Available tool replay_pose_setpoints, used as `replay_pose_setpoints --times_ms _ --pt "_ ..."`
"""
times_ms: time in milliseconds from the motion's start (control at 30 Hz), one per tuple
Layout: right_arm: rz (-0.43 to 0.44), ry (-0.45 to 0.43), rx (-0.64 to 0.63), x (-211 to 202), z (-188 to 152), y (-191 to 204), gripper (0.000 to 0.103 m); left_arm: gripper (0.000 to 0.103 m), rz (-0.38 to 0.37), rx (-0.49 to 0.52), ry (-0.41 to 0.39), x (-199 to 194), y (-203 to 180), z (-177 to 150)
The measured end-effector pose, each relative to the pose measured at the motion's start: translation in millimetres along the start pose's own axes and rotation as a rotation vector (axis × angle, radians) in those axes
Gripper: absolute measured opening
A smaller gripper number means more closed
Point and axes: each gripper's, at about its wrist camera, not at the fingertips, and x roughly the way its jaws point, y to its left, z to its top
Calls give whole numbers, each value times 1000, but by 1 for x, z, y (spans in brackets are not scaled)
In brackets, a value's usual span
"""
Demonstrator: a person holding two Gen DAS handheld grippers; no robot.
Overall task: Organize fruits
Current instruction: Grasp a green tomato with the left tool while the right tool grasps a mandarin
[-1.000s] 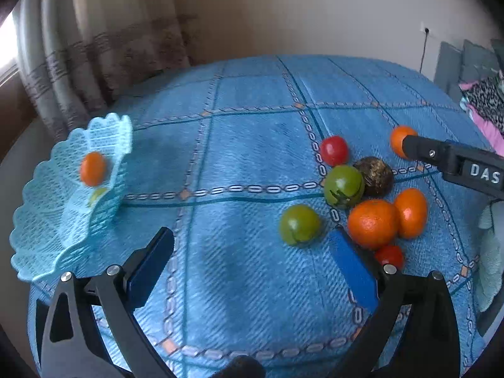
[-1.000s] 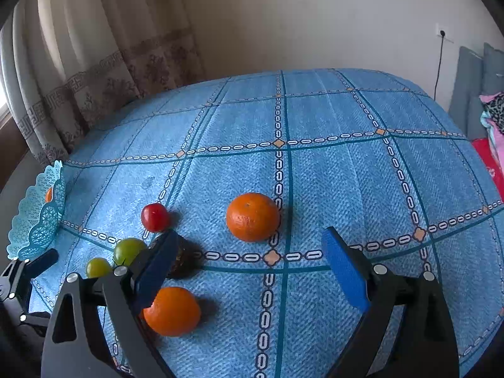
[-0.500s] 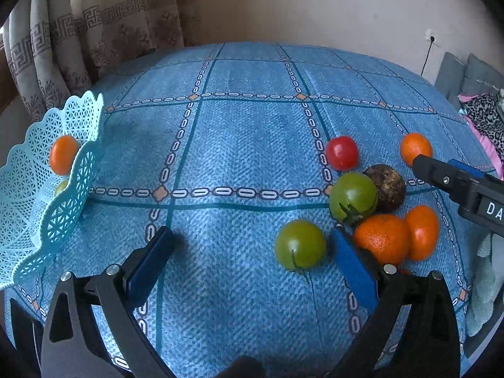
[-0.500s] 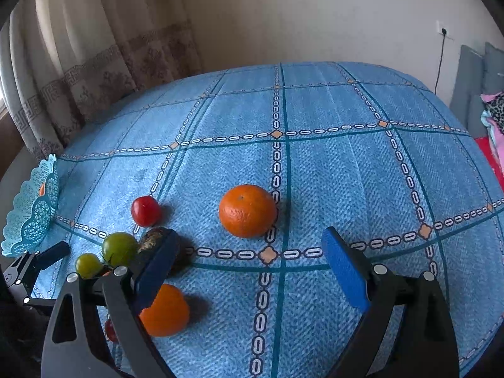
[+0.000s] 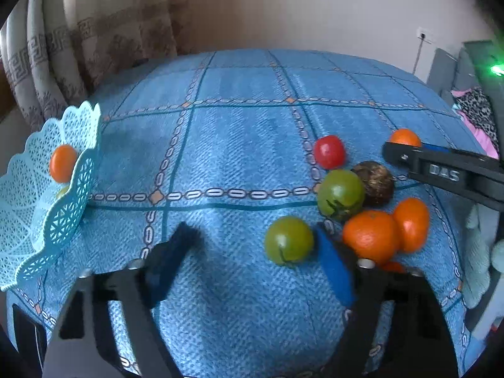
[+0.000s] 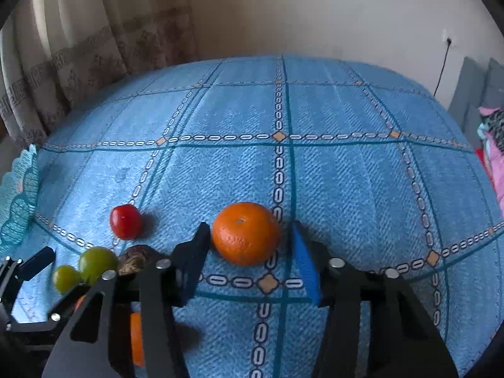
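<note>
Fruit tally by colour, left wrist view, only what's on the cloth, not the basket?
orange fruits: 3
green tomatoes: 2
red tomato: 1
brown fruit: 1
Total: 7, plus one mostly hidden reddish piece.

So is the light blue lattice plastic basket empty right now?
No. The light blue lattice basket already holds a small orange fruit, with something yellowish-green just visible beneath it.

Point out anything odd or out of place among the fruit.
One dark brown, rough-skinned fruit sits in the cluster beside a green tomato; it looks shrivelled or spoiled next to the glossy ones. Nothing looks spilled or broken.
</note>
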Motion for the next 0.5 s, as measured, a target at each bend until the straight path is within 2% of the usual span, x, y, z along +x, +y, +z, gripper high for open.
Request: replay_pose_setpoints --times_ms 67,100,167,267,500 --pt "3 -8 -5 1 -1 0 45 55 -8 12 -8 -2 -2 -1" --pt "11 -11 -5 0 0 1 40 52 -16 14 -10 -3 -3 -1" --pt "18 -13 -1 -1 -1 1 40 39 -42 21 -14 -5 -4 -2" --pt "33 -18 16 -2 -2 -3 40 28 -74 21 -16 -7 -5 -4" --pt "35 -44 50 -13 -8 -13 40 28 -77 -33 -36 -12 5 -4"
